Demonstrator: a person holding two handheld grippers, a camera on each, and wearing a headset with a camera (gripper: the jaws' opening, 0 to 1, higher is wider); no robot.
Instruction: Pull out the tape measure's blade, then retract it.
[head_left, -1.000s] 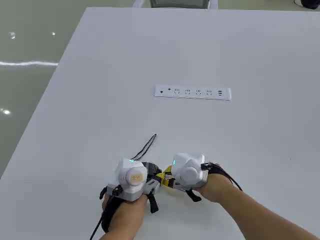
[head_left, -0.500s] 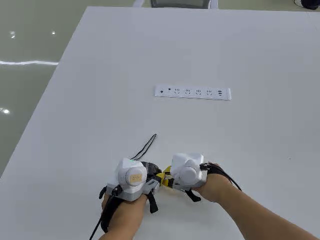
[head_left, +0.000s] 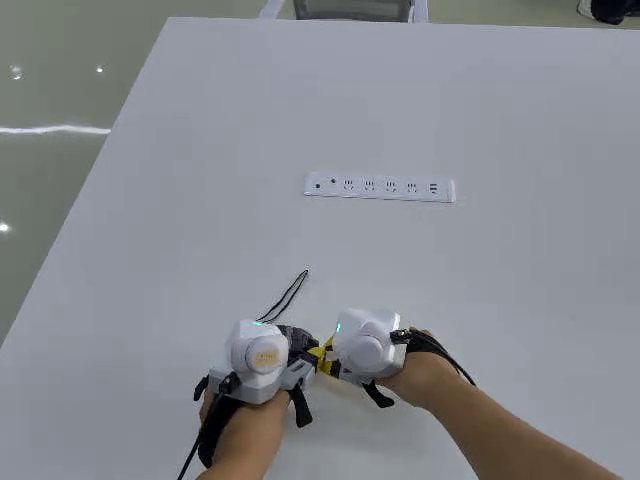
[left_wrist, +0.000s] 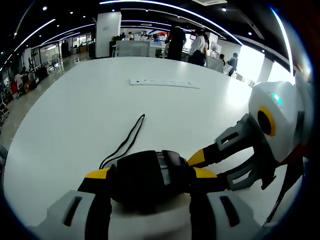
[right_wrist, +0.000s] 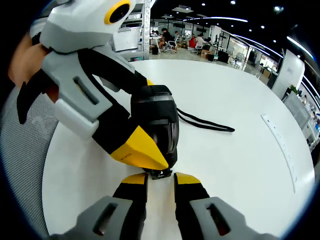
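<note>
Tape measure location: the black tape measure (right_wrist: 157, 120) is sitting just above the white table (head_left: 500, 120), near its front edge and between the two grippers. No blade is showing outside the case.
Left gripper: the left gripper (left_wrist: 150, 175) is clamping the case, with one yellow pad pressing on each flank.
Right gripper: the right gripper (right_wrist: 161, 178) is holding its jaws narrow, almost together, and pinching the blade hook (right_wrist: 161, 173) at the case mouth.
Step in hand: judged to be the start of the pull-out, since the blade is lying fully inside.
Method: the left gripper should be holding the case steady while the right gripper is drawing straight away along the line of the blade. A sideways or twisting pull is likely to slip the small hook out of the pads. For the return, the hook should be guided back slowly, not let go to snap in.
Right gripper view: this view is showing the hook between the fingertips and the wrist strap (right_wrist: 202, 121) trailing behind the case.
Left gripper view: this view is showing the case seated squarely between its pads.
Head view: the gripper bodies are covering most of the case here, but the power strip (head_left: 380, 187) is showing well apart, further up the table.
</note>
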